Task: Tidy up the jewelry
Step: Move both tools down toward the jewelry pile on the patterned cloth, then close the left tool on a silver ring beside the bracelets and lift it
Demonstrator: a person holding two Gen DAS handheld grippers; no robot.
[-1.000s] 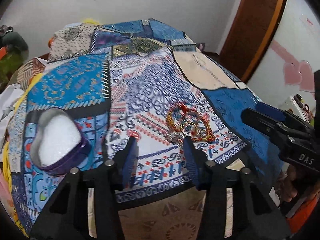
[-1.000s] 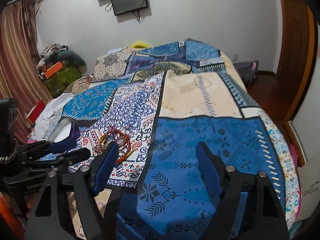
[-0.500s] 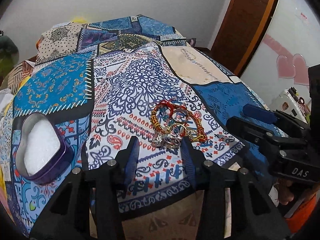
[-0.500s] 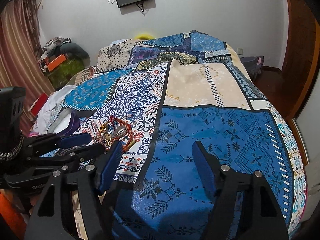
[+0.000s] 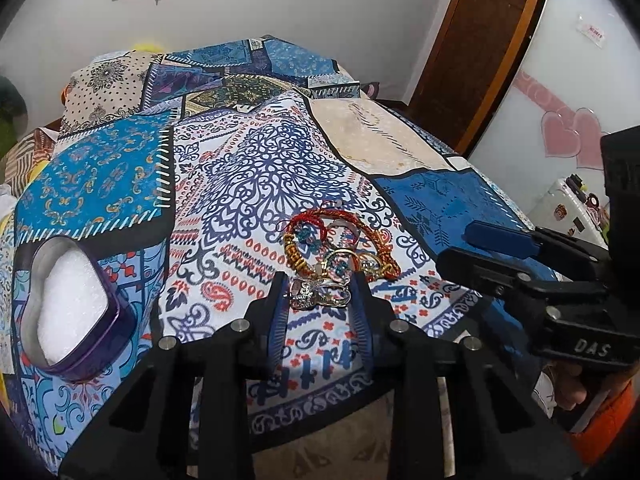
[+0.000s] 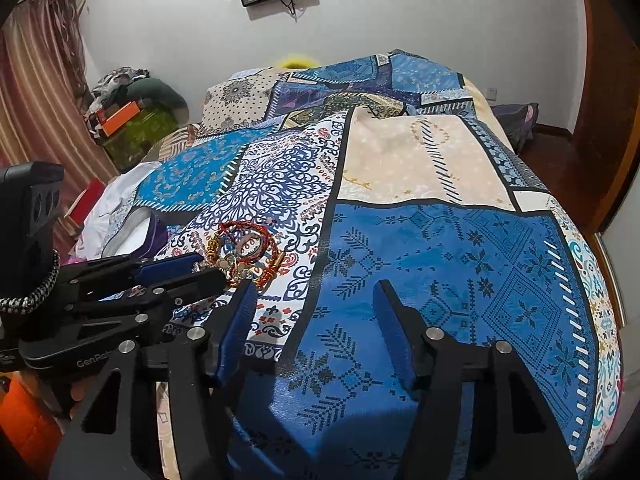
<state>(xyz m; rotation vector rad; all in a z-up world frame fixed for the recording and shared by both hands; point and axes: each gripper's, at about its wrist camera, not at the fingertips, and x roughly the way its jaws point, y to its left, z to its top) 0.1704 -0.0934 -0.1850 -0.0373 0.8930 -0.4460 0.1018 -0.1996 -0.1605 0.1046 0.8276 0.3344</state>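
A tangle of jewelry [image 5: 340, 244] lies on the white patterned patch of the bedspread: red and gold bracelets, with a silver piece [image 5: 316, 294] at its near edge. My left gripper [image 5: 320, 280] points down at it. Its jaws are closing with the silver piece between the tips, and I see no firm press. A purple heart-shaped tin [image 5: 72, 312] lined with white foam sits open to the left. My right gripper [image 6: 316, 286] hovers over the blue patch with its jaws closing on nothing. The right wrist view shows the jewelry [image 6: 248, 252] beside the left gripper [image 6: 210, 268].
The patchwork bedspread [image 6: 460, 264] covers the whole bed and drops off at the near edge. A brown door [image 5: 492, 40] stands at the right, and a white box [image 5: 568, 208] lies below it. Piled clothes [image 6: 132, 108] and a striped curtain [image 6: 36, 92] are at the left.
The left gripper has come forward to the jewelry, and its jaws have narrowed around the silver piece. The right gripper's jaws have also narrowed. The jewelry and tin have not moved.
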